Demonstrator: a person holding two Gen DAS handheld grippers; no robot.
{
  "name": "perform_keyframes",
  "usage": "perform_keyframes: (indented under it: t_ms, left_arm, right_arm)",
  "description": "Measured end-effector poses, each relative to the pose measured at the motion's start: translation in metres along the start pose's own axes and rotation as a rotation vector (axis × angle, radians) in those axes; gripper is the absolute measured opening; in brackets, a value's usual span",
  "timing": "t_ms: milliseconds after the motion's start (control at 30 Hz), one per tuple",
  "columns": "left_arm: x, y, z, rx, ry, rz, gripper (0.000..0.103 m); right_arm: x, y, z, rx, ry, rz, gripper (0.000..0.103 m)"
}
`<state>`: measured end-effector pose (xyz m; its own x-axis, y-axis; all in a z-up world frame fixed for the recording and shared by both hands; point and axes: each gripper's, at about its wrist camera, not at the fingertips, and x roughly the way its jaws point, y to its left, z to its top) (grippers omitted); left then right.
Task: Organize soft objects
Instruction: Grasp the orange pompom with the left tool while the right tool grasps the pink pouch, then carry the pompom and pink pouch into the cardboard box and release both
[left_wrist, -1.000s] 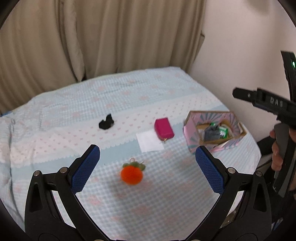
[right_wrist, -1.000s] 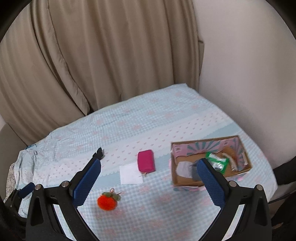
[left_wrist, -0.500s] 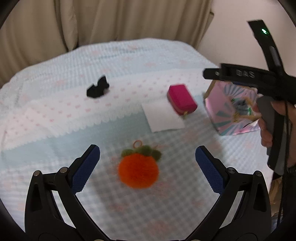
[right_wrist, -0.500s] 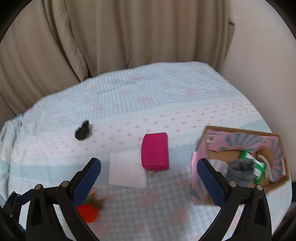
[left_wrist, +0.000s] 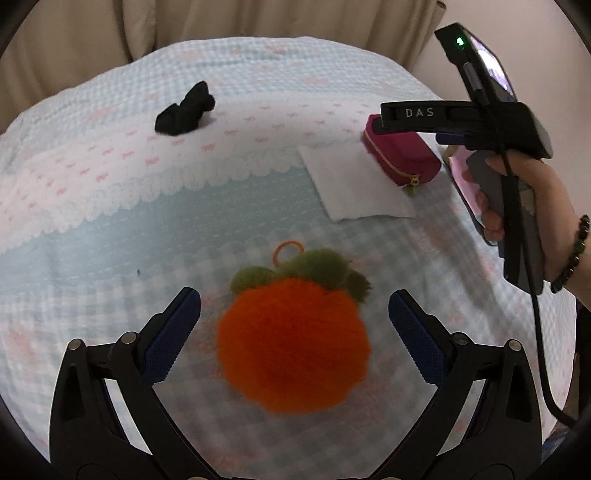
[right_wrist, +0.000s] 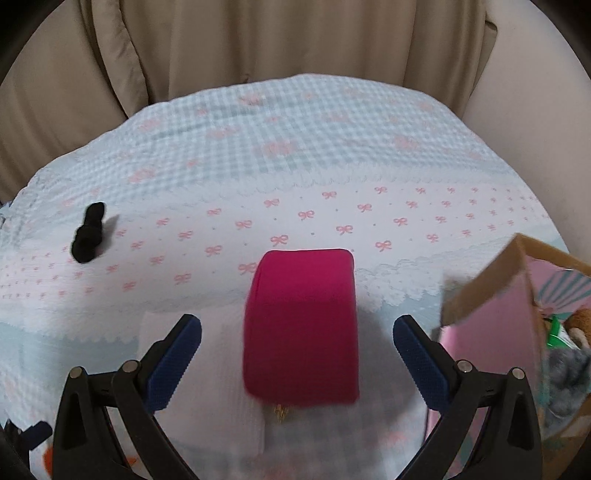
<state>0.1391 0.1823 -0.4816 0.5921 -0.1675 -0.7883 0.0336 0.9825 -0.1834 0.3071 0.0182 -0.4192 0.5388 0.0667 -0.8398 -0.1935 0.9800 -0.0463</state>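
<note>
A fluffy orange pom-pom (left_wrist: 293, 343) with green leaves lies on the bed between the fingers of my open left gripper (left_wrist: 294, 308), which does not grip it. A magenta zip pouch (right_wrist: 303, 325) lies between the fingers of my open right gripper (right_wrist: 297, 332); it also shows in the left wrist view (left_wrist: 402, 157). The pouch lies next to a white cloth (left_wrist: 354, 184). A black soft item (left_wrist: 184, 109) lies further back on the left, and shows in the right wrist view (right_wrist: 88, 232).
A pink cardboard box (right_wrist: 491, 314) holding several items stands right of the pouch. The bed has a light blue and white cover (left_wrist: 110, 206). Beige curtains (right_wrist: 258, 40) hang behind; a wall stands at the right. The right hand-held gripper body (left_wrist: 480, 122) reaches over the pouch.
Both grippers have moved down and forward. The pom-pom now sits between the left fingers, and the pouch between the right fingers. Both stay open.
</note>
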Motion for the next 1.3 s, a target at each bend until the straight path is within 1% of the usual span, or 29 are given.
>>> perform_keyframes:
  t_ms: [100, 167, 200, 233, 267, 300, 367, 400, 433, 467, 500, 633, 700, 800, 867, 967, 1067, 1300]
  left_arm:
    - [0.004, -0.002, 0.0, 0.011, -0.004, 0.002, 0.093]
    - [0.009, -0.003, 0.0, 0.02, 0.008, 0.008, 0.081]
    - [0.01, -0.003, 0.001, 0.02, 0.015, 0.004, 0.077]
    - [0.013, -0.003, 0.0, 0.02, 0.027, -0.003, 0.07]
    - [0.015, -0.004, -0.001, 0.022, 0.04, -0.007, 0.063]
    - [0.017, -0.004, -0.002, 0.029, 0.045, -0.003, 0.06]
    - [0.016, -0.005, -0.003, 0.049, 0.045, 0.007, 0.049]
    - [0.015, -0.004, -0.003, 0.052, 0.047, 0.004, 0.046]
    - [0.015, -0.003, -0.003, 0.05, 0.049, 0.001, 0.041]
    - [0.014, -0.001, -0.003, 0.046, 0.05, -0.004, 0.036]
    - [0.014, 0.001, -0.002, 0.043, 0.051, -0.008, 0.035]
    - [0.011, 0.006, -0.001, 0.026, 0.048, -0.016, 0.031]
    - [0.009, 0.007, 0.001, 0.023, 0.046, -0.016, 0.03]
    - [0.004, 0.008, 0.005, 0.017, 0.041, -0.016, 0.029]
    - [-0.002, 0.008, 0.009, 0.007, 0.037, -0.019, 0.029]
    - [-0.017, 0.009, 0.017, -0.013, 0.028, -0.02, 0.028]
    - [-0.037, 0.007, 0.029, -0.028, 0.015, -0.015, 0.027]
    - [-0.106, -0.01, 0.071, -0.043, -0.049, -0.012, 0.027]
  right_arm:
    - [0.017, -0.004, 0.002, 0.019, 0.018, 0.008, 0.103]
    - [0.028, -0.006, 0.004, 0.03, 0.039, 0.028, 0.103]
    - [0.031, -0.007, 0.004, 0.033, 0.042, 0.038, 0.103]
    - [0.034, -0.007, 0.004, 0.037, 0.047, 0.045, 0.102]
    - [0.038, -0.006, 0.004, 0.037, 0.055, 0.049, 0.096]
    - [0.041, -0.006, 0.004, 0.035, 0.068, 0.052, 0.09]
    - [0.045, -0.004, 0.003, 0.037, 0.087, 0.059, 0.081]
    - [0.046, -0.004, 0.002, 0.041, 0.094, 0.06, 0.077]
    - [0.045, -0.003, 0.001, 0.044, 0.092, 0.053, 0.074]
    - [0.044, -0.004, 0.001, 0.045, 0.09, 0.05, 0.069]
    - [0.044, -0.005, 0.001, 0.048, 0.089, 0.05, 0.065]
    - [0.041, -0.007, 0.0, 0.049, 0.089, 0.072, 0.058]
    - [0.037, -0.006, 0.0, 0.04, 0.084, 0.073, 0.052]
    - [0.03, -0.006, 0.0, 0.052, 0.078, 0.084, 0.048]
    - [0.02, -0.008, 0.002, 0.064, 0.072, 0.103, 0.047]
    - [0.001, -0.008, 0.005, 0.068, 0.056, 0.108, 0.047]
    - [-0.027, -0.009, 0.011, 0.083, 0.039, 0.118, 0.046]
    - [-0.115, -0.018, 0.023, 0.128, -0.014, 0.132, 0.046]
